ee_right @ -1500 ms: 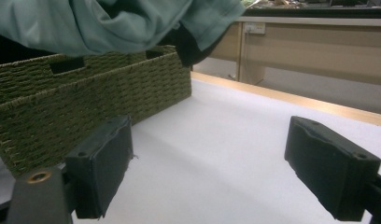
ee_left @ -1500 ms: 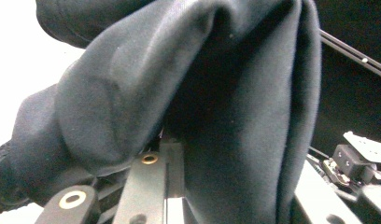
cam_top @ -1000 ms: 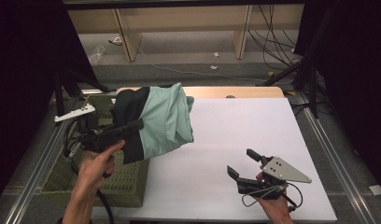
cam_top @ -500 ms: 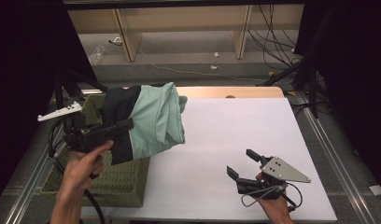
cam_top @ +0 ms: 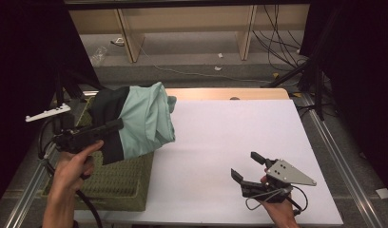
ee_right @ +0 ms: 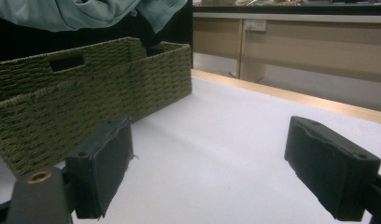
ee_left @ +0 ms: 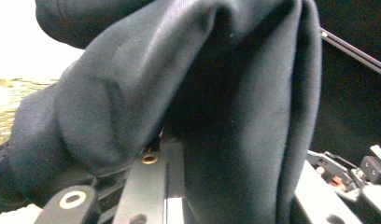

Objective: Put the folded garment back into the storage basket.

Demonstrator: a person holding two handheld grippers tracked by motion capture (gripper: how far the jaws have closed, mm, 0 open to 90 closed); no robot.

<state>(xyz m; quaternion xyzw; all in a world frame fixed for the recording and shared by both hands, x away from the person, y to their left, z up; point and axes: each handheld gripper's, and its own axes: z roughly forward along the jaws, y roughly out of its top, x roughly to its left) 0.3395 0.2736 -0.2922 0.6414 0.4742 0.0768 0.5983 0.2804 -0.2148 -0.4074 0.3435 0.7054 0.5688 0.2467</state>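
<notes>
The left gripper [cam_top: 117, 127], clamped on the mint-and-black garment [cam_top: 137, 121], has carried it leftward off the white table [cam_top: 230, 137], so it now hangs over the woven basket [cam_top: 121, 183], likely ready for lowering in. The right gripper [cam_top: 247, 168] rests on the table, jaws apart and empty.

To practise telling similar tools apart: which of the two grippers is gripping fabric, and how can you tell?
The left gripper, over the woven basket: its jaws are shut on the green-and-black garment. The right gripper rests on the white table, its jaws open, holding nothing.
</notes>
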